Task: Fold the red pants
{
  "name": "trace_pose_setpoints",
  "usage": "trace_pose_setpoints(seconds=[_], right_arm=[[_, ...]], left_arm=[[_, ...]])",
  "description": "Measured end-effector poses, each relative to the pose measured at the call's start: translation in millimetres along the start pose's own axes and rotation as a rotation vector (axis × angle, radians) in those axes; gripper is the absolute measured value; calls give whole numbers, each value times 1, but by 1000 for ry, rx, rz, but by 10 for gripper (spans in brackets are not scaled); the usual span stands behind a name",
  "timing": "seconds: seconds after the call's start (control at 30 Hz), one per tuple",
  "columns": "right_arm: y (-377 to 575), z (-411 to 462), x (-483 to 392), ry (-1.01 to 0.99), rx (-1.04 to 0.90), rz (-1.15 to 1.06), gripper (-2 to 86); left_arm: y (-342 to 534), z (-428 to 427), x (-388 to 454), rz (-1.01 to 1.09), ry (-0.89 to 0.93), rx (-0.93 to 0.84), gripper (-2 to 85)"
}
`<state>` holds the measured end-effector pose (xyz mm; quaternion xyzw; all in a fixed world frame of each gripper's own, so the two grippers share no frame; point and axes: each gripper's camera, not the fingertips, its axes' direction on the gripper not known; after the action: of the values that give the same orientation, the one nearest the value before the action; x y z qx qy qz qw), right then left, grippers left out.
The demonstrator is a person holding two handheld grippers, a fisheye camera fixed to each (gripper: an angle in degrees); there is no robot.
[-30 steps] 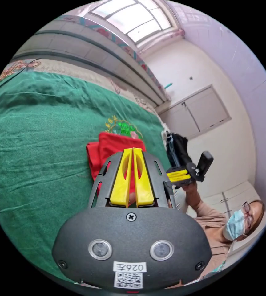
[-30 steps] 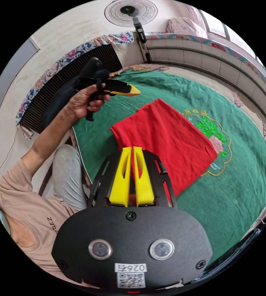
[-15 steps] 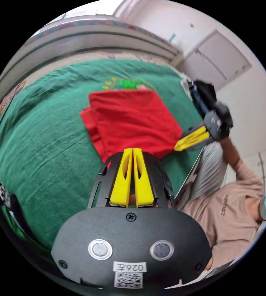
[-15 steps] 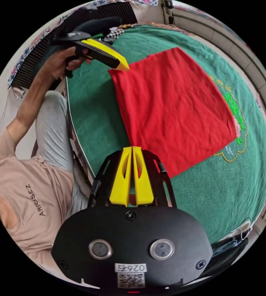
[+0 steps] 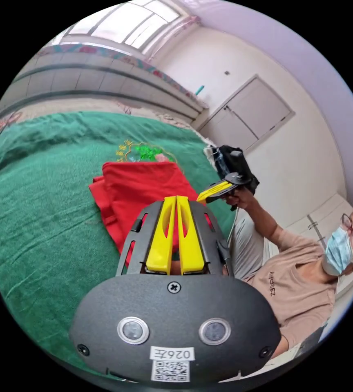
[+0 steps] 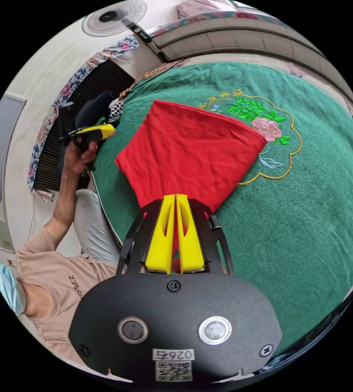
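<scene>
Left gripper: 2 yellow jaws pressed together, nothing between them, tips raised over the near edge of the red pants. Right gripper: 2 yellow jaws likewise closed and empty, tips above the near corner of the same garment.

1 pair of red pants, folded into a flat packet, lying on 1 green blanket with 1 embroidered flower emblem just beyond the far edge of the fabric. From the left gripper view, layered folds stepped along one side of the packet; from the right gripper view, a smooth top face tapering toward the camera.

Each tool seen from the other's camera: right gripper held up in 1 hand beside the blanket's edge, jaws together; left gripper held up in 1 hand off the blanket's side, jaws together, clear of the cloth.

1 person in a beige shirt seated at the blanket's edge, grey trousers at the knee.

No containers holding anything. Left gripper view: 1 window, 1 cabinet with 2 doors and 1 black bag. Right gripper view: 1 standing fan, 1 dark slatted panel.
</scene>
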<state>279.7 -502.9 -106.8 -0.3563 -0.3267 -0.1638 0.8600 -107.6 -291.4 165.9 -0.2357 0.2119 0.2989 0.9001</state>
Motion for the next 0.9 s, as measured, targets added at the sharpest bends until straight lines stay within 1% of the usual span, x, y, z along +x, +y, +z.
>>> trace_pose_setpoints(seconds=[0.03,0.07,0.1,0.13,0.2,0.27,0.3,0.37,0.43,0.47,0.53,0.63,0.73,0.9], right_arm=[[-3,10,9,-17,-6,25,-9],[-7,22,15,-7,-29,41,-9],[-8,29,18,0,-51,39,-9],[-10,40,21,0,-79,37,-9],[-7,46,24,-6,-79,37,-9],[3,38,23,65,-17,23,-8],[7,34,23,84,7,24,-8],[21,24,35,114,124,73,-5],[32,23,54,79,202,138,0],[37,28,69,37,227,180,11],[45,42,91,-16,239,246,30],[56,69,122,-89,246,322,52],[63,100,147,-171,252,379,67],[64,148,170,-286,309,412,81]], left_arm=[[0,24,-13,-51,-36,-69,-9],[1,52,-26,-96,-114,-189,-9],[2,66,-32,-115,-166,-264,-9],[6,84,-39,-112,-180,-332,-8],[9,79,-42,-134,-123,-286,-8],[16,57,-33,-110,-186,-161,-7],[19,52,-32,-120,-204,-129,-6],[35,38,-40,-203,-234,-1,1],[47,36,-51,-284,-241,48,23],[53,38,-60,-339,-245,56,46],[61,46,-70,-373,-237,56,75],[68,70,-86,-411,-194,-4,111],[71,96,-99,-432,-175,-49,123],[78,104,-107,-421,-123,-30,149]])
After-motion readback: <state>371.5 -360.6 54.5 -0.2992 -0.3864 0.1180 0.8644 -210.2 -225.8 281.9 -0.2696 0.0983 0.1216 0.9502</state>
